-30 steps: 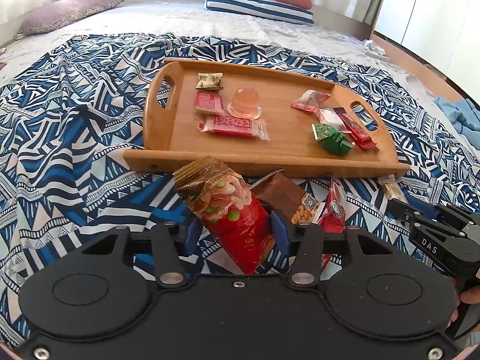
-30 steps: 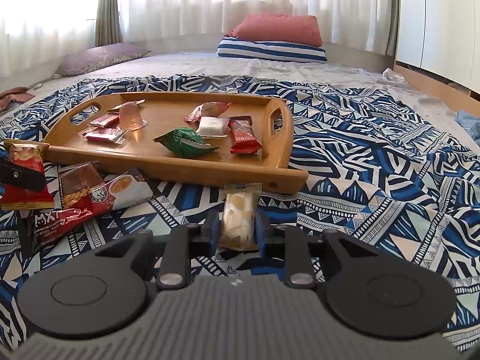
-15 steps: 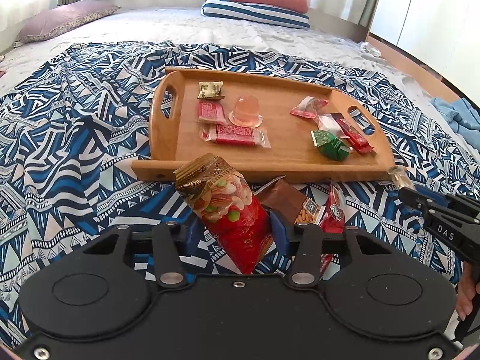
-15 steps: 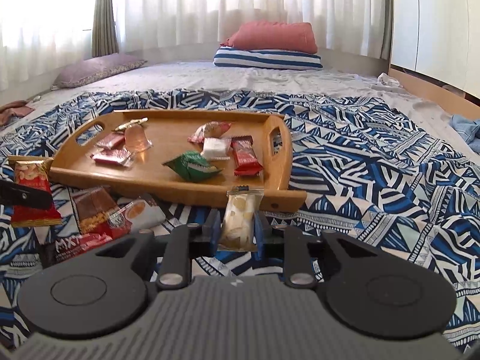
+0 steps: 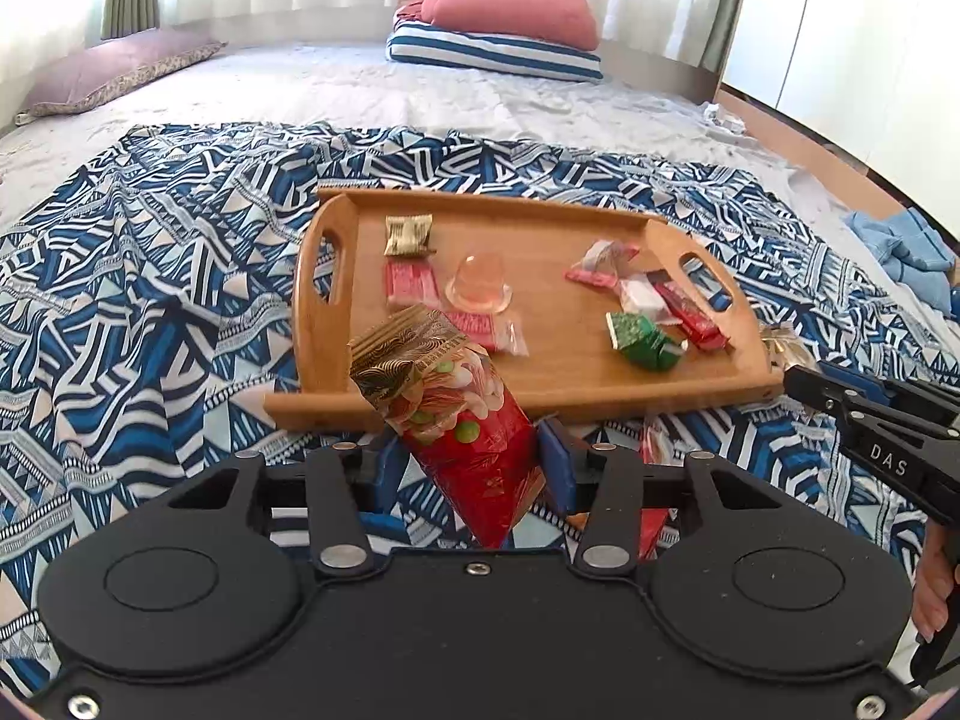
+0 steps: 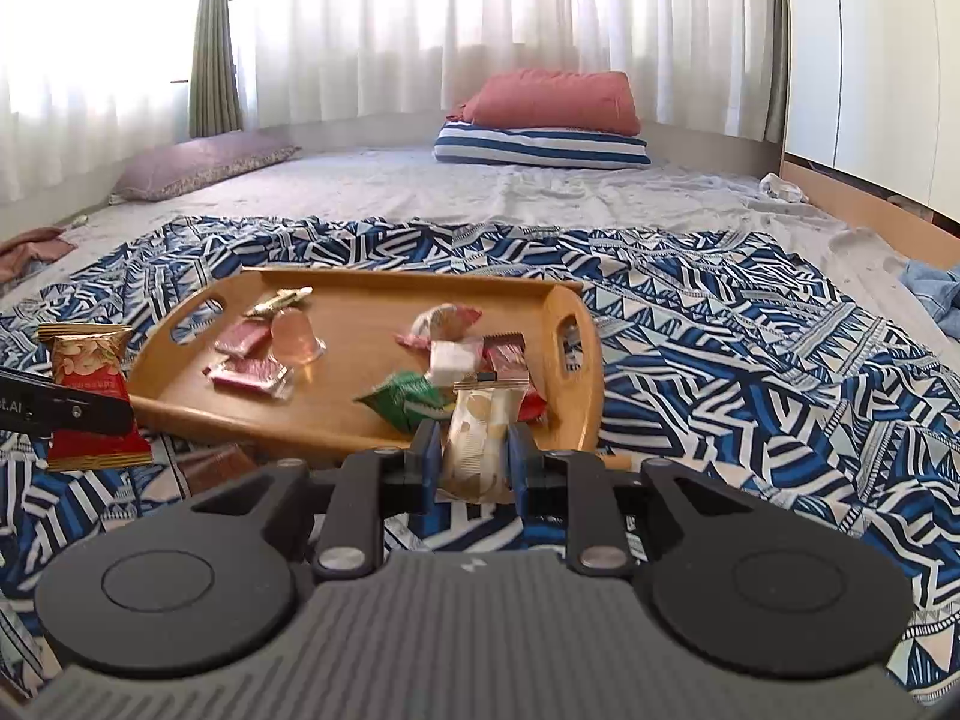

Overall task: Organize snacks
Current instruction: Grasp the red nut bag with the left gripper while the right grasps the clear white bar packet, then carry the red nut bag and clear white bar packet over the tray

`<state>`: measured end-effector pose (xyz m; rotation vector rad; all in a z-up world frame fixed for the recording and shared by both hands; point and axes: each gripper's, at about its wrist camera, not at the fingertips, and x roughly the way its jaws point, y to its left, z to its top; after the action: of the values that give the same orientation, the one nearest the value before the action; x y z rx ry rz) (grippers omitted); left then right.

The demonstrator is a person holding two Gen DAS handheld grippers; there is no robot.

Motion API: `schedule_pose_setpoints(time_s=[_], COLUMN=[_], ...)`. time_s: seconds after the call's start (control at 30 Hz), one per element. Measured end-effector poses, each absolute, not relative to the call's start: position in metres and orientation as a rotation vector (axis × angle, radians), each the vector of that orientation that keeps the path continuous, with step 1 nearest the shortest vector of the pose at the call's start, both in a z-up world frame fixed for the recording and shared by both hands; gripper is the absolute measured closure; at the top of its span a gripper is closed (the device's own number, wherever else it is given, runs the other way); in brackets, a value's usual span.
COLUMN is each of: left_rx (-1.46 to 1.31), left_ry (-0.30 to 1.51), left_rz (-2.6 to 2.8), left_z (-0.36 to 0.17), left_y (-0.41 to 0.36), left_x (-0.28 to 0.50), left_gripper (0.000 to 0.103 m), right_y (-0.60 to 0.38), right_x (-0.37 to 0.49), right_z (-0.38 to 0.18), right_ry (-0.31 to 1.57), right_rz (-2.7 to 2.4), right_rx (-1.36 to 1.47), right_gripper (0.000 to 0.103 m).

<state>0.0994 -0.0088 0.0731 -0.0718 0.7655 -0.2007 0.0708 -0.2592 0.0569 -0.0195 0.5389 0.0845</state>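
Both claws carry snacks near the wooden handled tray (image 5: 324, 402): the left gripper (image 5: 465, 462) pinches a red-and-gold nut packet (image 5: 456, 414), the right gripper (image 6: 471, 456) a pale cracker packet (image 6: 483, 438), whose slick wrappers might slip out before reaching it.

The tray (image 5: 600, 387) is smooth, satiny golden wood. Under it lies a matt woven cloth (image 5: 150, 312) printed in blue and white. On the tray sit crinkly, glossy plastic wrappers: a green packet (image 5: 645, 342) and a red bar (image 5: 687, 312) near its right handle, and a clear shiny jelly cup (image 5: 480, 282) near its left handle. In front of the tray, the red pouch (image 5: 462, 420) shines like foil with a gold top, and the pale packet (image 6: 483, 438) is semi-clear film. Both gripper bodies look like matt black plastic.
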Motion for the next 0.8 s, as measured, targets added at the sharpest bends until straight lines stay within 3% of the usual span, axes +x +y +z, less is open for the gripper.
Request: schedule_pose_setpoints(time_s=[0.8], left_rx=[-0.15], left_ry=[0.745], left_rz=[-0.323], left_z=[0.121], left_y=[0.001], left_x=[0.199], left_gripper=[0.059], right_y=[-0.223], right_x=[0.133], right_z=[0.096], right_ry=[0.461], right_rz=[0.156], right_rx=[-0.057], right_gripper=[0.076])
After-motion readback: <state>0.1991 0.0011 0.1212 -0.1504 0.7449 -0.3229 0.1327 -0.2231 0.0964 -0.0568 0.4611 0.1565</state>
